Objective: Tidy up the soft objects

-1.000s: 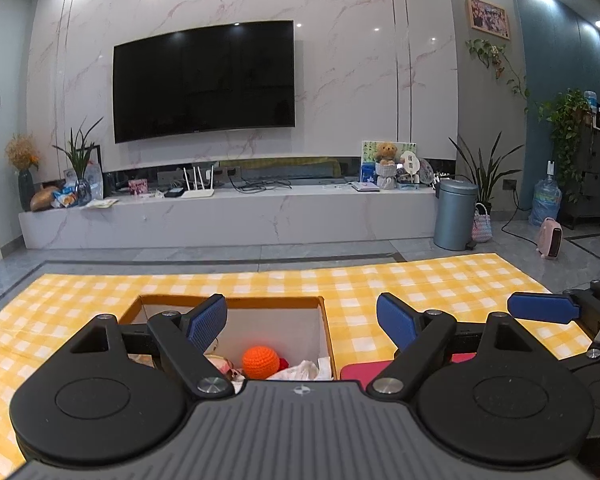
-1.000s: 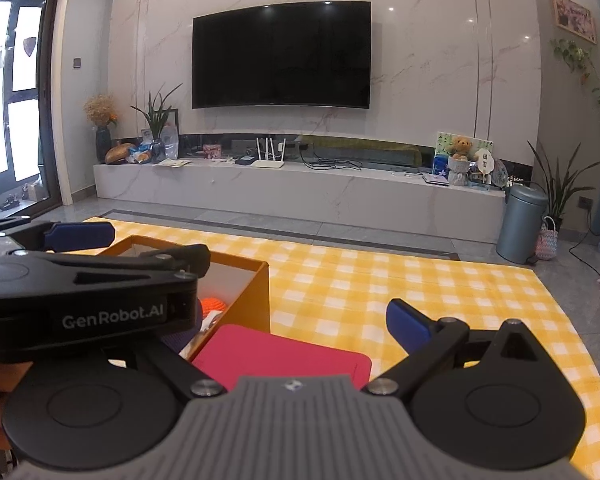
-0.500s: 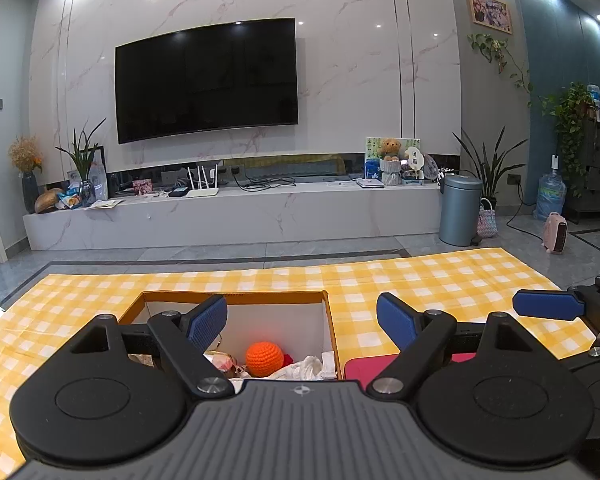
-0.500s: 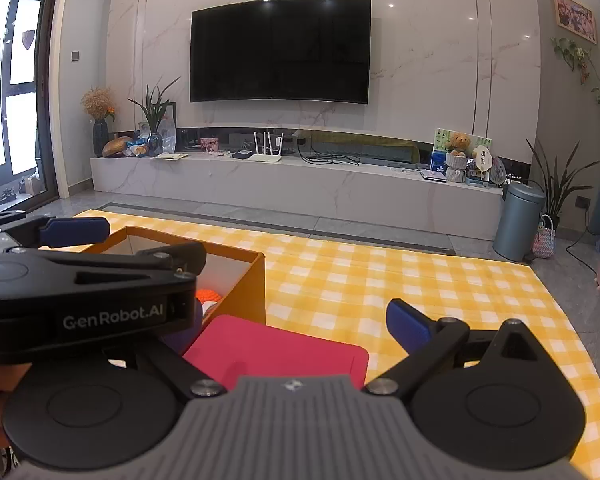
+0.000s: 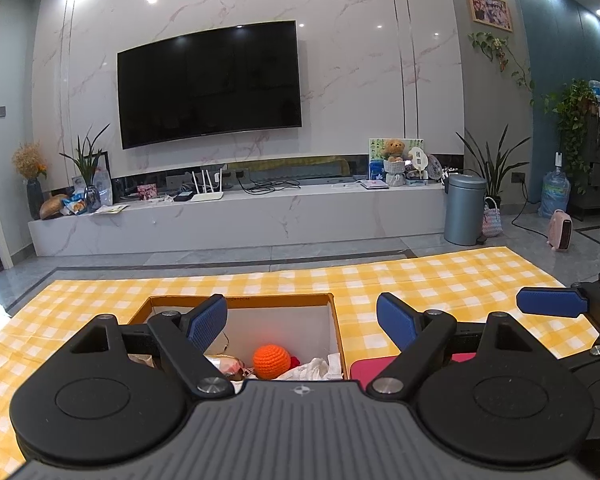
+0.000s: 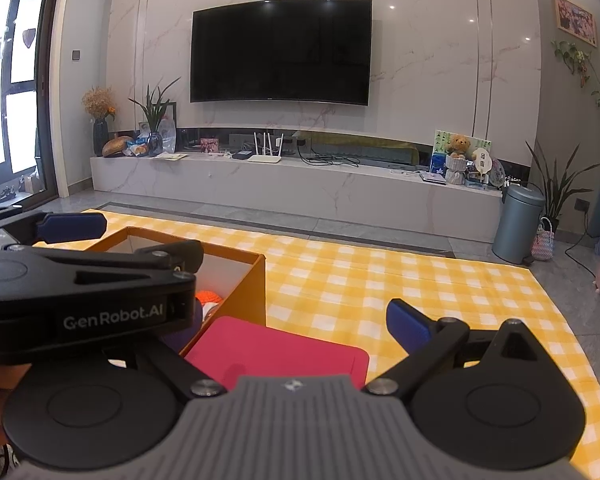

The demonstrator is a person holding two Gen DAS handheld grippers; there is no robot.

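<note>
Box (image 5: 240,302) nearer; orange ball (image 5: 271,361) clear only left-view

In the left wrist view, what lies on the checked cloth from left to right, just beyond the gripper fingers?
Cardboard box with the orange crochet ball and white cloth inside → pink pad → right gripper's blue fingertip.

The left claw (image 5: 302,322) is held level, pointed toward the far wall, its blue-padded fingers (image 5: 207,320) spread wide with nothing between them. The right claw (image 6: 300,320) is held just beside it on the right, likewise level and spread wide. Its left finger is hidden behind the left claw's body.
</note>
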